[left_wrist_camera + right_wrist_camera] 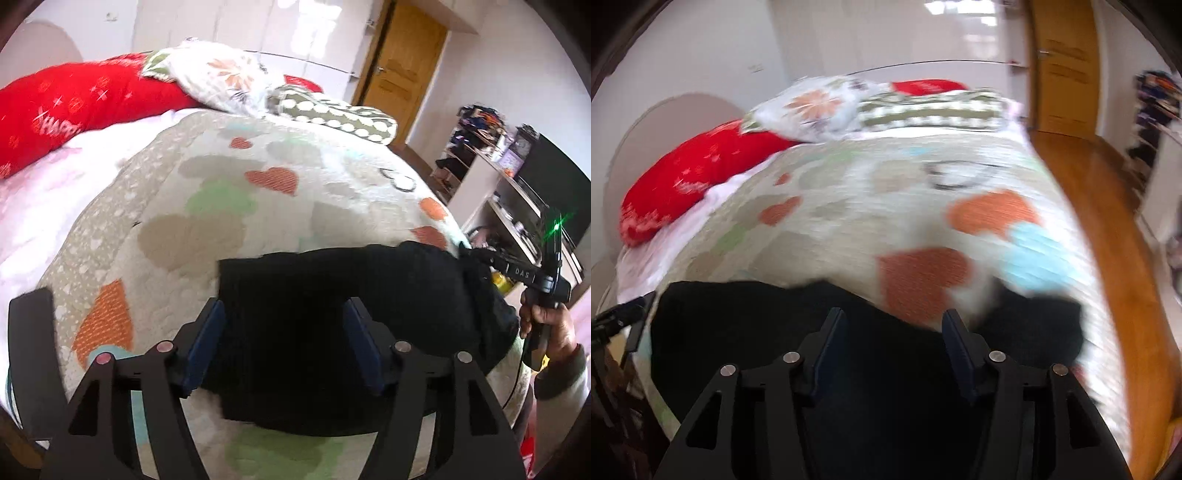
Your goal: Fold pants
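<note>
Heart-print bedspread (229,192), black pants (332,295), both grippers (284,332) (892,339) agape, empty

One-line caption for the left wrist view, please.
Open left gripper poised over black pants on a heart-patterned quilt, right gripper at the pants' far edge.
</note>
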